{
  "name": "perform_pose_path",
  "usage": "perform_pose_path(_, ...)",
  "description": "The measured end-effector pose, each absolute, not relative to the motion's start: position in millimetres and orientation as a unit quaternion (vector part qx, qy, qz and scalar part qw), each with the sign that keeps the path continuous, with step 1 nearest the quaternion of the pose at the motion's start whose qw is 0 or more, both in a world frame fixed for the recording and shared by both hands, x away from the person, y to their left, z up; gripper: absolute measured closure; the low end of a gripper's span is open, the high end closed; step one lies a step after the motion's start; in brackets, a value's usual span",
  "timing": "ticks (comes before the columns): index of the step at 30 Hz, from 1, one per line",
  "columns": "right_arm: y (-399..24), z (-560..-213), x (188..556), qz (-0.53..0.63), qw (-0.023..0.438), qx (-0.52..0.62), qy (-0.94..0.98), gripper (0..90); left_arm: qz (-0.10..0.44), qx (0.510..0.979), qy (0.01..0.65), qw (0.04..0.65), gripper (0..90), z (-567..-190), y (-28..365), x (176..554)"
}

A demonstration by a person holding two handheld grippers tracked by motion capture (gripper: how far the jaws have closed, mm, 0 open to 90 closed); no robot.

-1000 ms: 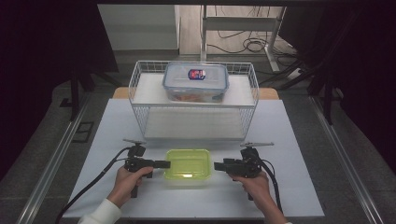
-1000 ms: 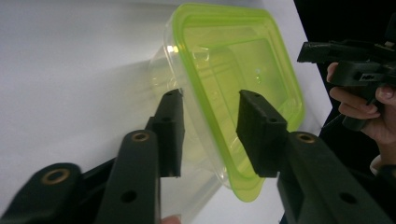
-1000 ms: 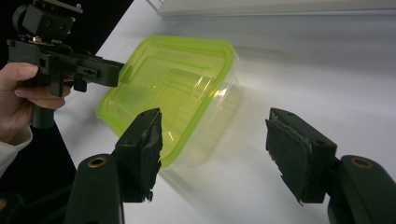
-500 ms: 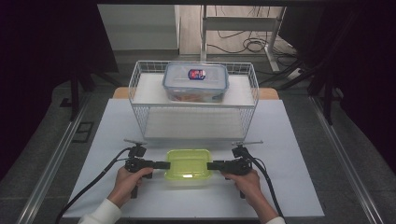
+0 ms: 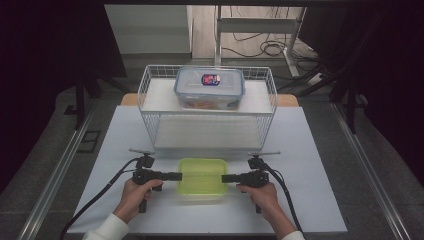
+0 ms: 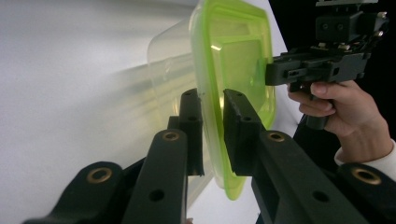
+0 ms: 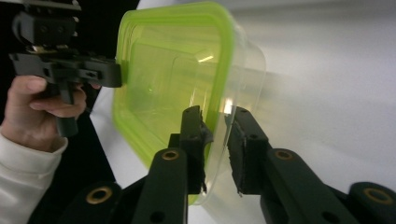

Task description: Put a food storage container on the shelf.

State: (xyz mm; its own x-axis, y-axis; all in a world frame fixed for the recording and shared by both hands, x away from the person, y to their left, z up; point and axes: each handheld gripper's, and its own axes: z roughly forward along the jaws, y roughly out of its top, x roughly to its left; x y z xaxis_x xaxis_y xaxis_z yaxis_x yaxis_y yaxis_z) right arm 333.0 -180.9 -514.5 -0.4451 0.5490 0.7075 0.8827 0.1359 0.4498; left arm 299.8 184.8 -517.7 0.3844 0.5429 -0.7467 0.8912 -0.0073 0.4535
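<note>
Both jaws just closing: left gripper (image 5: 176,176) and right gripper (image 5: 227,178) pinch the unlabelled green-lidded clear plastic container (image 5: 202,177) by its rim.

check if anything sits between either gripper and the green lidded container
Nothing visible does. The left gripper and right gripper each have the rim of the green-lidded container between their jaws, at opposite ends.

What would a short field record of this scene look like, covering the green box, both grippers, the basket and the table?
green box: lidded green box on the table, in front of the basket
left gripper: left gripper, jaws just closing, pads on either side of the box's left rim
right gripper: right gripper, jaws just closing, pads on either side of the box's right rim
basket: white wire basket behind the green box
on basket: clear lidded box with a blue rim
table: white table
</note>
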Motion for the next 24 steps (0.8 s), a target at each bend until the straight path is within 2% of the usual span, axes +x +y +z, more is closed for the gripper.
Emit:
perform_pose_path(2, -183.2, -511.5, 332.6, -0.446, 0.194, -0.489, -0.725, 80.0, -0.184, 0.687, 0.522, 0.471, 81.5, -517.9, 184.0, 298.3)
perform_pose_path(10, -185.7, -505.6, 330.3, -0.454, 0.189, -0.478, -0.728, 80.2, -0.182, 0.686, 0.513, 0.483, 81.7, -511.6, 184.9, 294.7)
perform_pose_path(24, -186.0, -474.4, 320.3, -0.488, 0.175, -0.439, -0.734, 80.2, -0.163, 0.684, 0.49, 0.516, 81.5, -480.5, 189.9, 280.3)
